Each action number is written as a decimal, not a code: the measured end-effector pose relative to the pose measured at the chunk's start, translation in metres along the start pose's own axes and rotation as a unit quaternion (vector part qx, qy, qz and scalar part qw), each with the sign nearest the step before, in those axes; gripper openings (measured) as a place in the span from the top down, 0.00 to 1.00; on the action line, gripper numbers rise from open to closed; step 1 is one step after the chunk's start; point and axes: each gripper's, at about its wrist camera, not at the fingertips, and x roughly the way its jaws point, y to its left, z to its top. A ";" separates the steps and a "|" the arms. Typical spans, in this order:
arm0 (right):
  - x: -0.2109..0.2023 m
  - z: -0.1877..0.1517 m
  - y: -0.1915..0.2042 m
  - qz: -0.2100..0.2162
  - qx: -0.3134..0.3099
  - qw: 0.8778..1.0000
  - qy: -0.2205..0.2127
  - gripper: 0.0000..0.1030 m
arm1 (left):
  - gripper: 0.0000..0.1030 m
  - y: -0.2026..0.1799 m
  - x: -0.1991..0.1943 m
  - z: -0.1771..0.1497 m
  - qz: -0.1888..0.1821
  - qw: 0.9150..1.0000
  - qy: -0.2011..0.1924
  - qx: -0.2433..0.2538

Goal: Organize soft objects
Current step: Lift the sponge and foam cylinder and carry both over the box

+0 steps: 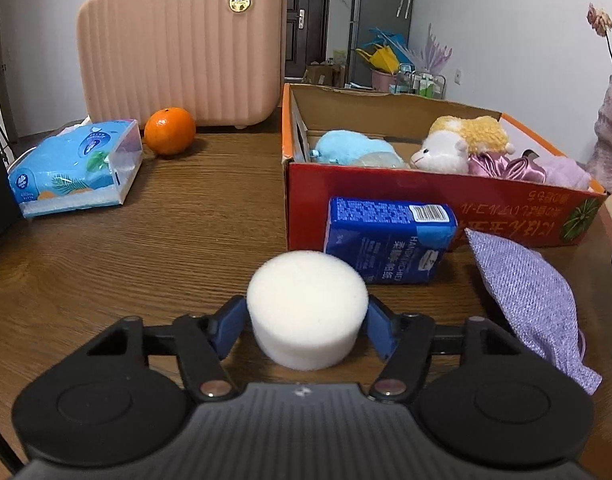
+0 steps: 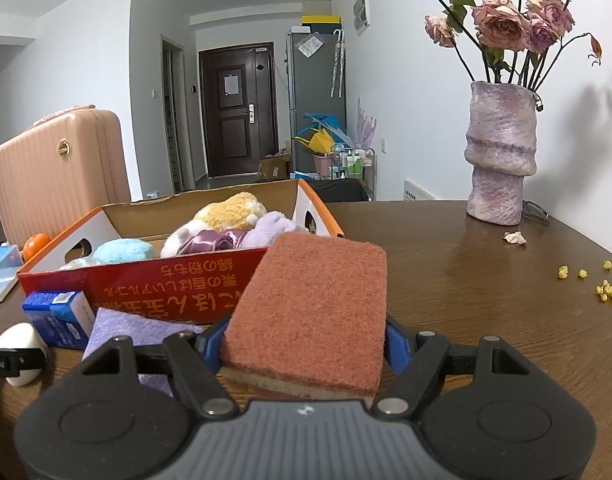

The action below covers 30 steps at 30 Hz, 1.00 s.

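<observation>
Wooden table [image 1: 154, 240] carries the whole set-up, with a hallway and dark door behind. Left gripper [image 1: 306, 320] points down and forward, low over the tabletop, its blue pads against both sides of the white round sponge [image 1: 306, 312], which seems to sit on the wood; contact looks light, so the squeeze is hard to judge. Right gripper [image 2: 304, 340] is tilted less steeply and pinches the orange scouring sponge [image 2: 314, 312] by its long sides, clear of the table. Red cardboard box [image 1: 426, 196] stands just ahead, holding plush toys [image 1: 458, 144]. Left view alone shows the orange fruit [image 1: 170, 130], blue tissue pack [image 1: 74, 168] and pink suitcase [image 1: 182, 44]; right view alone shows the vase [image 2: 500, 152] of dried roses. Purple cloth [image 1: 534, 304] and a blue tissue packet [image 1: 390, 236] crowd the box's near wall; open wood lies left of the round sponge.
</observation>
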 end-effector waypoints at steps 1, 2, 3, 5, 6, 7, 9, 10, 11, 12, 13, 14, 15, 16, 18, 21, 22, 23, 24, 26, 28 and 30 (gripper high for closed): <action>0.000 0.000 0.000 0.000 0.000 1.000 0.000 0.28 | 0.42 0.000 0.000 0.000 -0.001 1.000 0.000 -0.001; 0.000 0.000 0.000 0.001 -0.001 1.000 0.000 0.28 | 0.43 0.001 0.000 0.000 -0.002 1.000 0.000 -0.001; 0.000 0.000 0.000 0.001 -0.001 1.000 0.000 0.28 | 0.43 0.001 -0.001 0.000 -0.003 1.000 -0.001 0.000; 0.000 0.000 0.000 0.001 -0.001 1.000 0.000 0.28 | 0.44 0.000 -0.002 -0.001 -0.005 1.000 -0.002 0.002; 0.000 0.000 0.001 0.001 -0.001 1.000 0.000 0.28 | 0.44 -0.001 -0.003 -0.001 -0.004 1.000 -0.004 0.003; 0.000 0.000 0.001 0.002 -0.002 1.000 0.000 0.28 | 0.44 -0.001 -0.004 -0.001 -0.003 1.000 -0.006 0.004; -0.001 0.000 0.002 0.004 -0.004 1.000 0.000 0.28 | 0.44 -0.001 -0.006 -0.001 -0.003 1.000 -0.011 0.004; -0.001 0.000 0.003 0.005 -0.005 1.000 -0.001 0.28 | 0.44 -0.001 -0.008 -0.001 -0.001 1.000 -0.015 0.004; -0.001 0.000 0.003 0.006 -0.006 1.000 -0.002 0.28 | 0.44 -0.001 -0.009 -0.001 0.000 1.000 -0.017 0.005; -0.001 0.000 0.004 0.006 -0.007 1.000 -0.003 0.28 | 0.44 -0.002 -0.009 -0.001 0.001 1.000 -0.018 0.005; -0.002 0.000 0.004 0.007 -0.007 1.000 -0.004 0.28 | 0.44 -0.002 -0.010 -0.001 0.002 1.000 -0.020 0.004; -0.002 0.000 0.004 0.007 -0.007 1.000 -0.004 0.28 | 0.44 -0.001 -0.011 0.000 0.003 1.000 -0.023 0.003; -0.003 0.000 0.003 0.007 -0.007 1.000 -0.005 0.28 | 0.44 0.000 -0.013 0.000 0.005 1.000 -0.027 0.002; -0.003 0.000 0.003 0.007 -0.007 1.000 -0.006 0.28 | 0.44 0.001 -0.016 0.000 0.007 0.999 -0.033 0.001; -0.004 0.000 0.004 0.008 -0.007 1.000 -0.009 0.28 | 0.44 0.002 -0.023 0.000 0.014 0.999 -0.050 -0.003; -0.005 0.000 0.004 0.010 -0.007 1.000 -0.011 0.28 | 0.44 0.004 -0.033 -0.001 0.019 0.997 -0.072 -0.004; -0.005 0.000 0.003 0.012 -0.006 1.000 -0.012 0.28 | 0.44 0.004 -0.037 -0.001 0.020 0.997 -0.078 -0.005; -0.006 0.000 0.003 0.015 -0.004 1.000 -0.014 0.28 | 0.44 0.005 -0.040 -0.001 0.022 0.996 -0.084 -0.005; -0.007 0.000 0.003 0.017 -0.003 1.000 -0.018 0.28 | 0.44 0.005 -0.042 -0.001 0.025 0.996 -0.089 -0.005; -0.010 0.000 0.002 0.020 -0.003 1.000 -0.024 0.28 | 0.44 0.004 -0.046 -0.001 0.034 0.995 -0.097 -0.005; -0.011 0.000 0.003 0.022 -0.004 0.999 -0.029 0.28 | 0.44 0.005 -0.049 -0.001 0.037 0.994 -0.102 -0.007; -0.013 0.001 0.004 0.024 -0.005 0.999 -0.034 0.28 | 0.44 0.006 -0.053 -0.001 0.039 0.993 -0.108 -0.009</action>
